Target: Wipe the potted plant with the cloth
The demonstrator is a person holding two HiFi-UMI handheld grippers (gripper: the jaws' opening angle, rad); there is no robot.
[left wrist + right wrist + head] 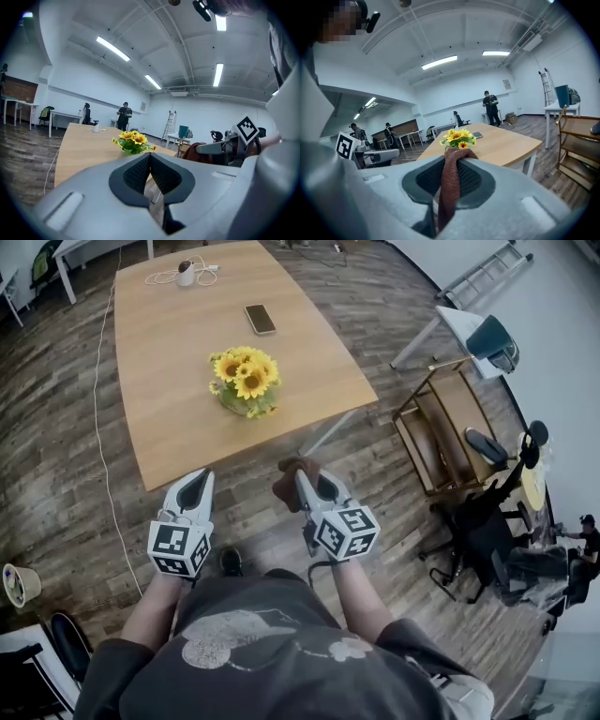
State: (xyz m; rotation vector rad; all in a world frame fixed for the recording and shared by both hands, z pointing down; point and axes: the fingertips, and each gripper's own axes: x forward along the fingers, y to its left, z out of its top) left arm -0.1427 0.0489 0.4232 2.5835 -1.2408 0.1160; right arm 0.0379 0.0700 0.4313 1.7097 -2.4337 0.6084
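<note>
The potted plant (246, 381), yellow sunflowers over green leaves, stands near the front edge of a wooden table (169, 352). It shows again in the left gripper view (132, 142) and in the right gripper view (459, 137), straight ahead of both. My right gripper (301, 474) is shut on a brown cloth (288, 482), which hangs bunched from its tip (449, 187). My left gripper (196, 479) is shut with nothing in it. Both are short of the table's edge, over the floor.
On the table's far part lie a phone (260, 319) and a white device with a cable (185, 274). A wooden rack (441, 432), office chairs and a ladder (483, 273) stand to the right. People stand far across the room (124, 115).
</note>
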